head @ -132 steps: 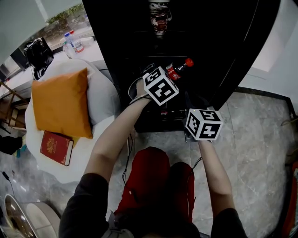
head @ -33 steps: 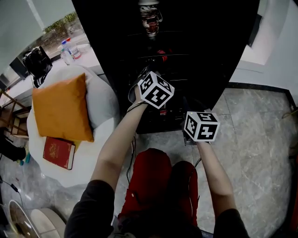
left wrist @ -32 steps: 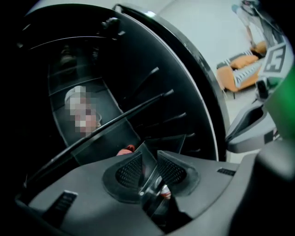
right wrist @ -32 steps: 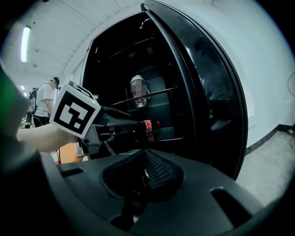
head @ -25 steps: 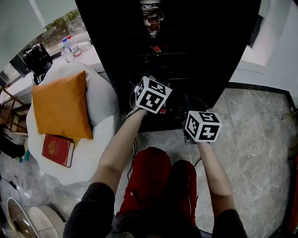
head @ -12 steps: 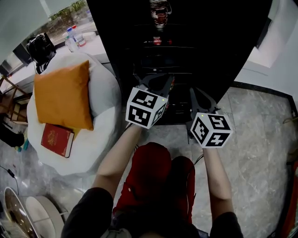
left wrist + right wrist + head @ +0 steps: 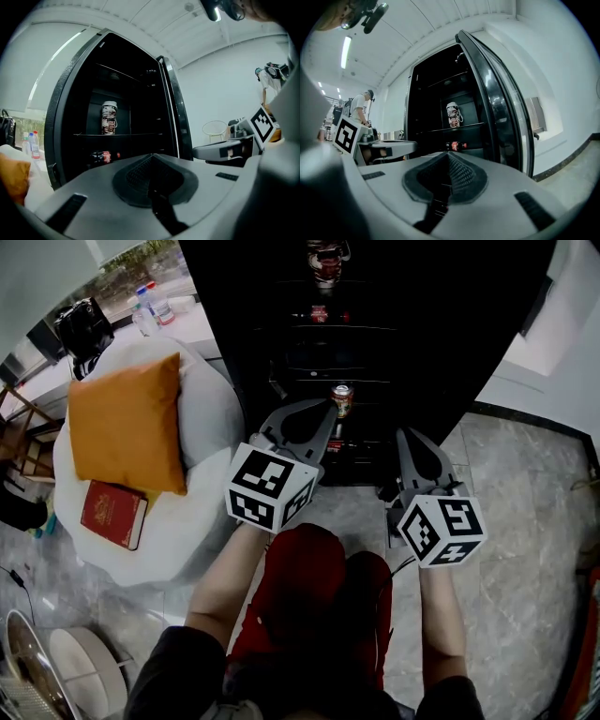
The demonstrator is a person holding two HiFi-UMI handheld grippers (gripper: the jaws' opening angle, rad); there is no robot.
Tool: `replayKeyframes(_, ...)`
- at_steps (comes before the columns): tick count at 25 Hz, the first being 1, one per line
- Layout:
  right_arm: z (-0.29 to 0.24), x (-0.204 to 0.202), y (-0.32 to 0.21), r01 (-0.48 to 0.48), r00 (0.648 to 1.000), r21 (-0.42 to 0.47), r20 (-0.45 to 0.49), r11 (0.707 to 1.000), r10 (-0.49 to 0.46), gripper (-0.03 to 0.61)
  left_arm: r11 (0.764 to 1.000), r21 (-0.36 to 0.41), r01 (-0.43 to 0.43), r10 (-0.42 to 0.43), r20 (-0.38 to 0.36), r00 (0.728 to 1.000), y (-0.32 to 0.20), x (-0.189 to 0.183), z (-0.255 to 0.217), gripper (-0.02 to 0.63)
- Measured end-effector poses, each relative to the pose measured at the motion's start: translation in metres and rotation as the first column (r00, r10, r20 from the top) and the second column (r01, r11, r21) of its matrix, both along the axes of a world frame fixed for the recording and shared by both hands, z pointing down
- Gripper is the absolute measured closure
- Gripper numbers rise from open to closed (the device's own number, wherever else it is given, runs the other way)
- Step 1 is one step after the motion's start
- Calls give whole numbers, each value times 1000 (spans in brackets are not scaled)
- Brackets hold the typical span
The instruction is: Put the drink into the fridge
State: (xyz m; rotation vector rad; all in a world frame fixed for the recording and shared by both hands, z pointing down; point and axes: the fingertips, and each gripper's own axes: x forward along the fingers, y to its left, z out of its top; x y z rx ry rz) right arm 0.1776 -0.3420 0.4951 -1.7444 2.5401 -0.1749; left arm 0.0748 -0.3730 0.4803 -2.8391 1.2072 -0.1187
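The cola bottle point(image 7: 322, 314) with a red label lies on its side on a shelf inside the open black fridge point(image 7: 412, 343); it also shows in the left gripper view point(image 7: 104, 156) and in the right gripper view point(image 7: 456, 146). My left gripper point(image 7: 322, 411) is shut and empty, held in front of the fridge, well short of the bottle. In its own view the jaws point(image 7: 152, 157) meet with nothing between them. To its right, my right gripper point(image 7: 406, 435) is shut and empty too, its jaws point(image 7: 449, 154) closed together.
A patterned jar point(image 7: 324, 257) stands on the shelf above the bottle. A drink can point(image 7: 342, 399) stands lower in the fridge, just beyond the left gripper's tips. The fridge door point(image 7: 501, 108) hangs open at the right. A white seat with an orange cushion point(image 7: 127, 423) and red book point(image 7: 112, 514) is at left.
The left gripper held the bottle at the fridge before; now the bottle lies on the shelf. Both grippers have drawn back from the fridge toward the person.
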Motion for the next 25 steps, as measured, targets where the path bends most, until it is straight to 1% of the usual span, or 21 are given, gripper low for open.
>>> replayKeyframes(4, -7, 7, 14, -15, 1000, 32, 0, 999, 15, 563, 1000, -1, 17, -17, -12, 1000, 8, -13, -3, 603)
replayKeyframes(9, -16, 9, 31, -10, 1000, 59, -11, 998, 11, 563, 999, -22, 27, -28, -55, 998, 18, -24, -5, 603)
replayKeyframes(14, -17, 6, 41, -8, 1000, 63, -21, 998, 10, 563, 999, -31, 34, -35, -63, 997, 27, -27, -1, 603)
replayKeyframes(19, -12, 4, 45, -8, 1000, 53, -10, 999, 9, 563, 999, -29, 42, -43, -48, 998, 32, -29, 1, 603)
replayKeyframes(25, -7, 6, 51, -9, 1000, 53, -9, 999, 10, 563, 998, -38, 48, -50, -46, 998, 34, -31, 4, 603)
